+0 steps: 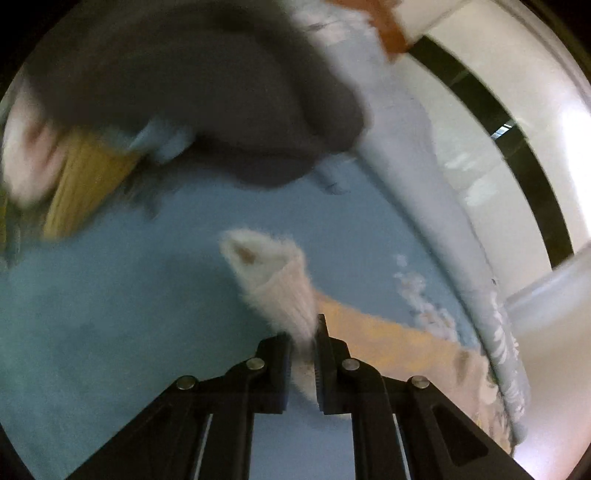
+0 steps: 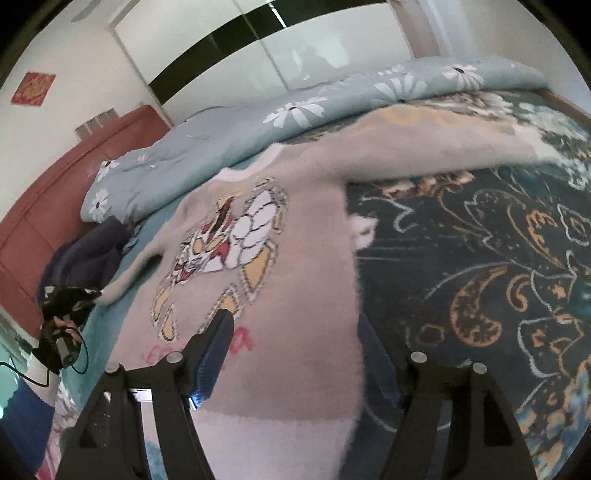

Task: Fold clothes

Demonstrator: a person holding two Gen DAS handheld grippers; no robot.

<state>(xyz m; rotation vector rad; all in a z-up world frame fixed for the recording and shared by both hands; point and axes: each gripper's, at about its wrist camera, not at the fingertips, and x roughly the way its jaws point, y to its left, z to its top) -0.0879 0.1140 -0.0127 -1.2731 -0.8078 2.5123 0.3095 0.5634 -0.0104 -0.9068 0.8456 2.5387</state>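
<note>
A fluffy pale pink sweater [image 2: 295,295] with a cartoon print lies spread on the bed, one sleeve stretched toward the far right. My right gripper [image 2: 295,325] is open, its jaws wide apart over the sweater's lower body near its right edge. My left gripper [image 1: 303,339] is shut on the sweater's sleeve cuff [image 1: 273,273], a fuzzy white ribbed tube that sticks up past the fingertips. The left gripper also shows far left in the right wrist view [image 2: 62,306], at the end of the sweater's other sleeve.
A patterned dark teal bedspread [image 2: 480,258] covers the bed. A blue floral quilt [image 2: 258,125] is bunched along the far side. A dark garment [image 2: 88,254] lies near the red-brown headboard [image 2: 55,184]. White wardrobe doors [image 2: 295,33] stand behind.
</note>
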